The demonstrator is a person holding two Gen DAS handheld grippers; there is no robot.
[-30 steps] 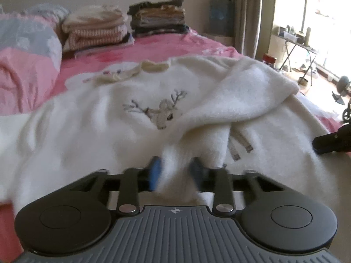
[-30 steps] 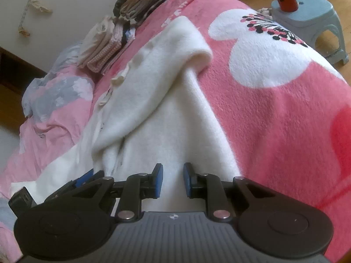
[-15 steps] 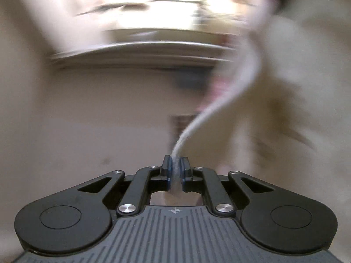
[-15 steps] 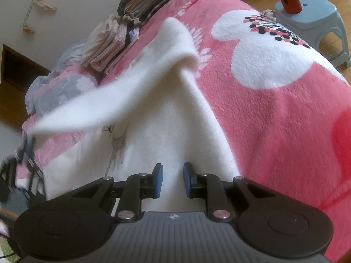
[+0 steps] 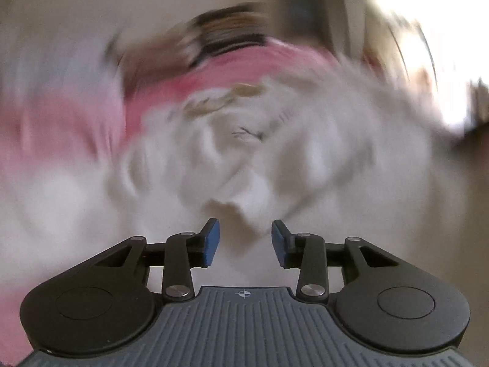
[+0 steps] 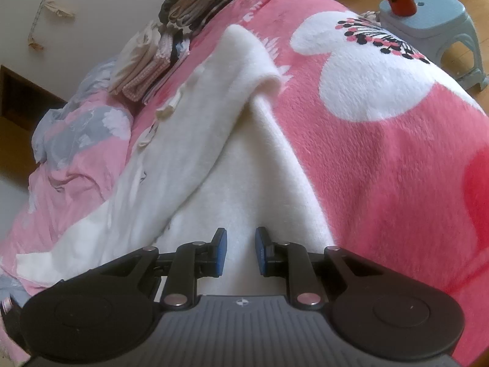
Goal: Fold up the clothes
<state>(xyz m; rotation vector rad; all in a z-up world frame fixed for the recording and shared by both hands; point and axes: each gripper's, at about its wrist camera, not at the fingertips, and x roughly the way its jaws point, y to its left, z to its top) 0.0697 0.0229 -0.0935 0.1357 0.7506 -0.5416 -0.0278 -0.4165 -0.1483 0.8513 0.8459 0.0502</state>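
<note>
In the left wrist view, everything past the tool is smeared with blur. We can see our left gripper (image 5: 245, 242) with its 2 blue pads (image 5: 211, 242) apart and nothing between them. In front of it lies the white sweater (image 5: 275, 159), soft and fuzzy. Behind it there is a pink blanket (image 5: 229, 73) and a dark pile of folded clothes (image 5: 232, 35). We cannot make out more than that here.

In the right wrist view, the picture is sharp. Our right gripper (image 6: 241, 252) has its 2 pads apart too, and it holds nothing. The white sweater (image 6: 214, 140) lies spread on the bed right in front of it, with 1 sleeve (image 6: 250, 58) folded in across the body. The pink blanket (image 6: 382, 168) is under it and fills the right side. At the far end are 2 stacks of folded clothes (image 6: 171, 30). A rumpled pink and gray quilt (image 6: 79, 134) sits on the left. A light blue stool (image 6: 434, 15) stands on the floor beside the bed.
</note>
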